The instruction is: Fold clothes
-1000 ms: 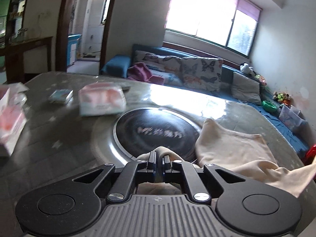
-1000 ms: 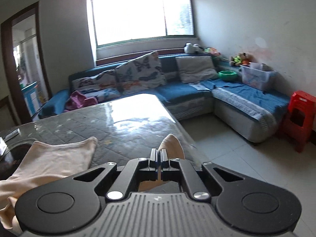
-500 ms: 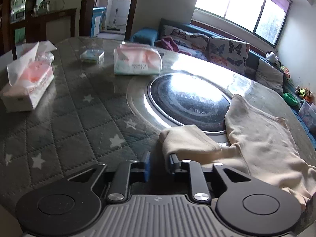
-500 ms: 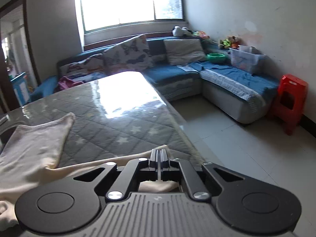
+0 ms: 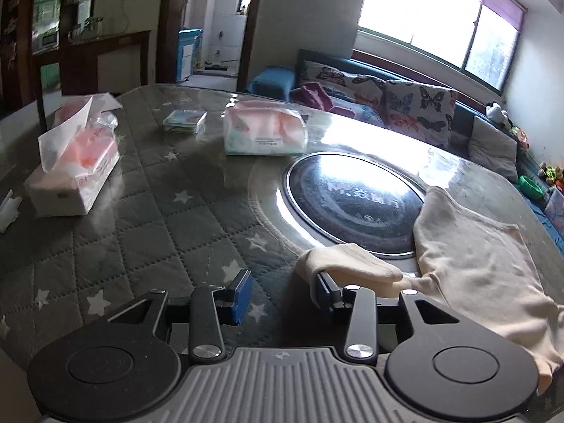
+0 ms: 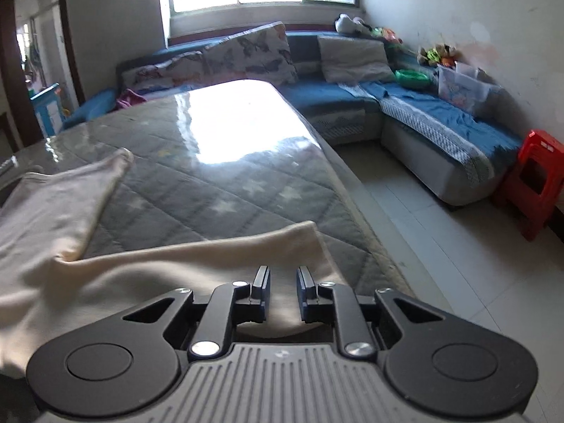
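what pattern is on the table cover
Grey diamond quilting with white stars on the table cover, clearest in the left wrist view.

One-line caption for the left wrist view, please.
Left tool open above the quilted table, cream garment sleeve draped beside one finger.

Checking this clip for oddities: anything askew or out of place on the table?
The cream garment lies rumpled, one sleeve end draped over a finger of the open left gripper. Nothing is spilled or damaged.
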Demonstrator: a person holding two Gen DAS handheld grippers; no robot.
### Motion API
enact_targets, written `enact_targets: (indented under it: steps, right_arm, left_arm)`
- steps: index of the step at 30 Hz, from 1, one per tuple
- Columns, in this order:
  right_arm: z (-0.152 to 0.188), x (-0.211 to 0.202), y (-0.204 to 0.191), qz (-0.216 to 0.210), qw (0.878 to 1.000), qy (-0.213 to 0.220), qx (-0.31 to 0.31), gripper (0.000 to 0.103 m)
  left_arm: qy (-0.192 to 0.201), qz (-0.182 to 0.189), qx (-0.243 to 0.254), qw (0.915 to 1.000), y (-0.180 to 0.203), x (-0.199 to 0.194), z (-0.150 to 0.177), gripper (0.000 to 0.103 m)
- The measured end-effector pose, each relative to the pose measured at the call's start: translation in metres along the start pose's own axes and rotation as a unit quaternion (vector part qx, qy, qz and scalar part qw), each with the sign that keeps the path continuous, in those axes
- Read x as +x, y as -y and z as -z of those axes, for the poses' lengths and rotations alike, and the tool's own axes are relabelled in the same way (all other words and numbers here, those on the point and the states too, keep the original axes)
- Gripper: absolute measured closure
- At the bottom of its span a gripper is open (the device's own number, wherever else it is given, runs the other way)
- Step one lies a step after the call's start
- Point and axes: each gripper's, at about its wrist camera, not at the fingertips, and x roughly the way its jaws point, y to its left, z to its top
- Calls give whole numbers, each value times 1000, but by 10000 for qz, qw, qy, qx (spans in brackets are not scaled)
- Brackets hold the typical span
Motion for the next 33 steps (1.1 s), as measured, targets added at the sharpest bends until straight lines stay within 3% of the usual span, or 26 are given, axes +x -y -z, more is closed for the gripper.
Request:
enact_targets:
  steps: [10,15,19,24,29,33]
  right_arm:
    - [-17,21,1,212,9996,5,-184,87]
    - [-20,23,0,247,9995,5,-220,87]
    - [-21,23,0,269,9994,5,-196,86]
    - [-21,23,1,244,9996,10,-107,83]
    - [-22,23,-1,219,9997,-5,-119,78]
    - [-23,24,-3,212,9997,4,-104,75]
  left_arm:
    - [-174,-422,-332,9984,-17,4,7,59]
    - [76,-387,-159,9991,-14,-12,8,59]
    - [219,130,392,9989,17,-15,8,57]
    - [166,545,1116,9921,62,6,12,55]
    - [203,654,1818,9810,95,22,19,47]
    - [161,642,1930,9790,97,33,20,47]
